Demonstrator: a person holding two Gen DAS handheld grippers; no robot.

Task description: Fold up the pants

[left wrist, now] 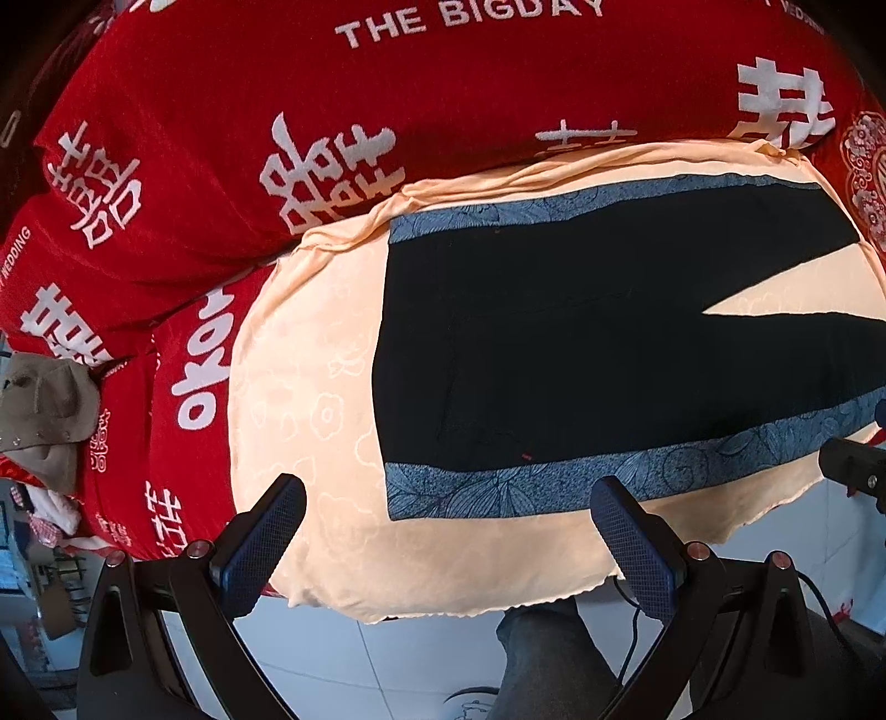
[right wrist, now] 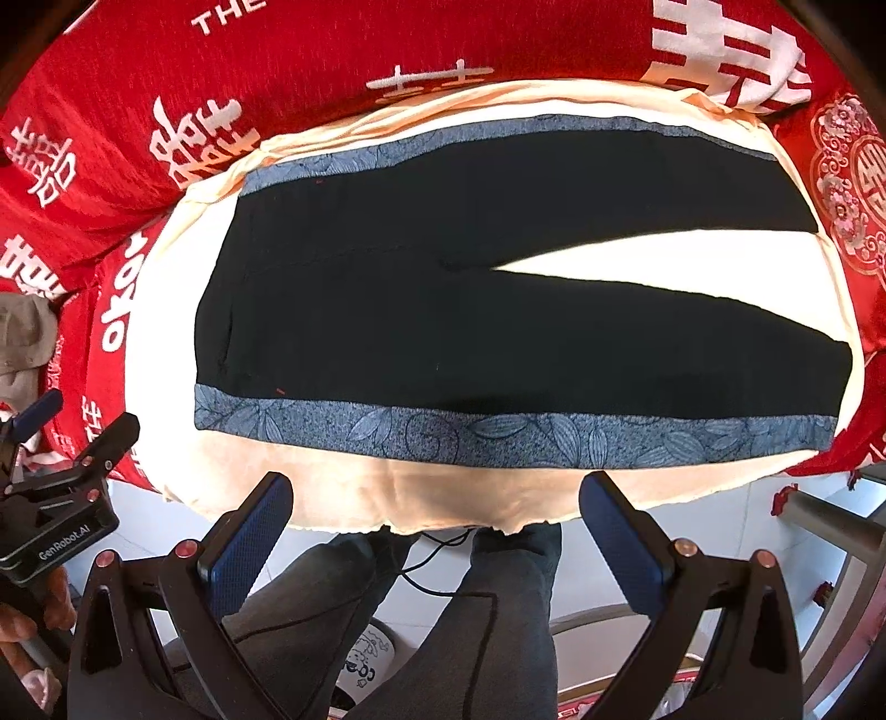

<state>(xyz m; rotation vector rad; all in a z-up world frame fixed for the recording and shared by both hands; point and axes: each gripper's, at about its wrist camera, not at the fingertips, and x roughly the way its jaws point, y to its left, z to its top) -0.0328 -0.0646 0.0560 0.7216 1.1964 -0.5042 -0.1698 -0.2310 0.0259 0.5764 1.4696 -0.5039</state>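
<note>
Right wrist: pants [right wrist: 498, 310] flat on cloth [right wrist: 343, 498], red bedding [right wrist: 310, 72] behind.

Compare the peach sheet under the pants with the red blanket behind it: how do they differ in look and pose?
The peach sheet is pale with a faint floral weave; the red blanket carries bold white characters and lettering. The sheet lies smooth and bears the black pants; the blanket is bunched in folds along the far side. Both are fabric bed coverings.

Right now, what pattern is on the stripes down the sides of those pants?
Blue-grey with a leaf print, on otherwise black pants; the near side stripe shows best in the right wrist view.
</note>
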